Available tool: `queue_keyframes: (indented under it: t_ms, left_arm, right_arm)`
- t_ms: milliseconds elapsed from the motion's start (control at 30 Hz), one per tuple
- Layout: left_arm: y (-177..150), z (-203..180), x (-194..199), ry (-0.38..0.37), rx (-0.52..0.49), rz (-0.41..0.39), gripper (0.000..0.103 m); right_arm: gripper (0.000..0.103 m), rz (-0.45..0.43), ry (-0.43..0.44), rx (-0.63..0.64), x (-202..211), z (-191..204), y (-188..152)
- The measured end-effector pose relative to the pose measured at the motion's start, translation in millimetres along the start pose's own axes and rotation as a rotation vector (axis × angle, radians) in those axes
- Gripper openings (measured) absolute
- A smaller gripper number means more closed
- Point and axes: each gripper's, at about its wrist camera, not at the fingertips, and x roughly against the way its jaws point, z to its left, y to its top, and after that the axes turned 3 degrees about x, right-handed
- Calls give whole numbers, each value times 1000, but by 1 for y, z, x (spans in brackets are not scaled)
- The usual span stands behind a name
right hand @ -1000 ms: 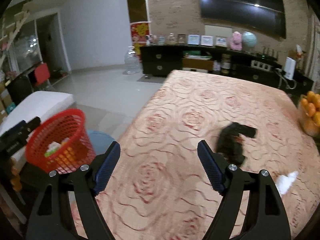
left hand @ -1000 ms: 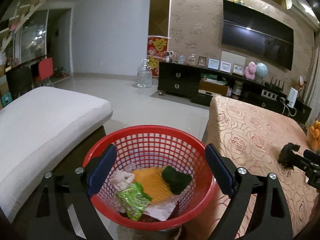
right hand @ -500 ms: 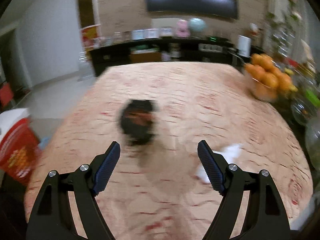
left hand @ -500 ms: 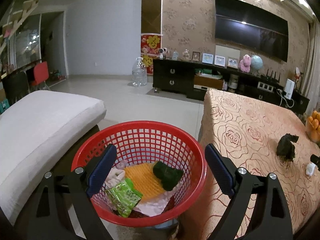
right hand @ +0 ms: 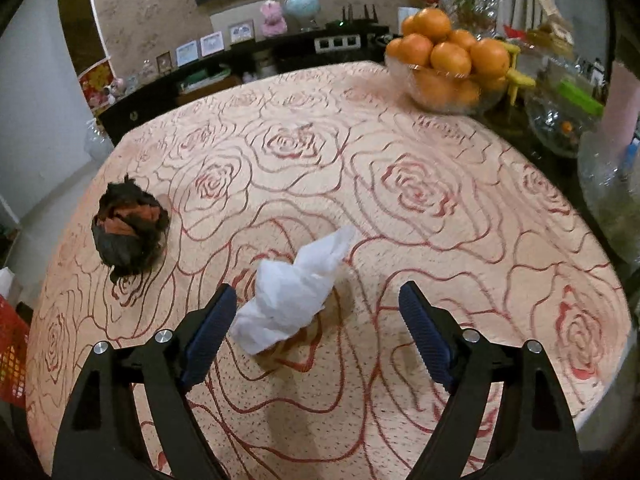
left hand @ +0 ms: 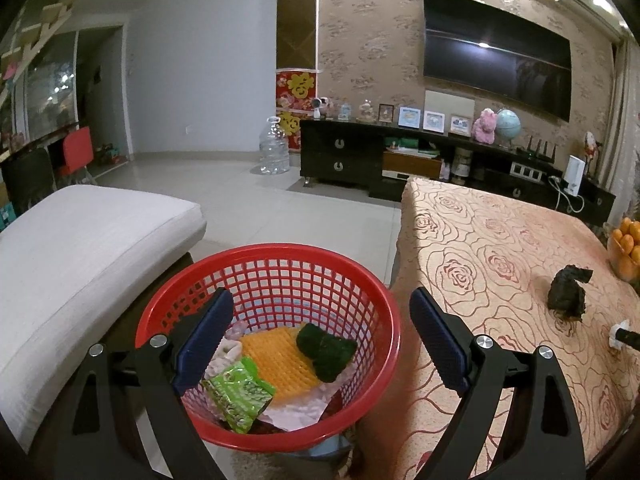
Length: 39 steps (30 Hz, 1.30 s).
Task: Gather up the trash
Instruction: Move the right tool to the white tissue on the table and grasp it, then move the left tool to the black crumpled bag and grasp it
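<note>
My left gripper (left hand: pixel 320 340) is open and hangs over a red mesh basket (left hand: pixel 360 280) that holds a green packet (left hand: pixel 238 394), an orange pad (left hand: pixel 276 354), a dark green lump (left hand: pixel 326 350) and pale paper. My right gripper (right hand: pixel 314 330) is open and empty over the rose-patterned table (right hand: pixel 420 184). A crumpled white tissue (right hand: pixel 296 292) lies just ahead, between the jaws. A dark crumpled wad with red in it (right hand: pixel 128 228) lies to the left, and also shows in the left wrist view (left hand: pixel 568 292).
A glass bowl of oranges (right hand: pixel 448 60) stands at the table's far right, with glassware (right hand: pixel 564 112) beyond the edge. A white cushioned bench (left hand: pixel 80 248) is left of the basket. A TV cabinet (left hand: pixel 400 152) and a water jug (left hand: pixel 274 146) stand at the far wall.
My right gripper has swung right across the table, from the basket side past the dark wad to the white tissue. My left gripper has shifted slightly over the basket.
</note>
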Motion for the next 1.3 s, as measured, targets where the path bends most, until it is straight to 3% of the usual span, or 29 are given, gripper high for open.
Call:
queue_keyframes:
  t_ms: [267, 633, 733, 967, 1300]
  left_arm:
    - [0, 2, -1, 0, 16, 12, 86]
    - [-5, -3, -4, 6, -20, 20, 86]
    - [-6, -6, -5, 11, -29, 22, 86]
    - [-9, -14, -8, 13, -47, 29, 86]
    - [-19, -49, -13, -57, -125, 69, 86]
  right_arm:
    - [77, 1, -5, 33, -14, 9, 2]
    - [47, -8, -14, 72, -17, 13, 6]
    - [43, -5, -12, 63, -16, 13, 6]
    - [40, 9, 20, 32, -12, 8, 6]
    - [40, 1, 11, 25, 5, 2, 4]
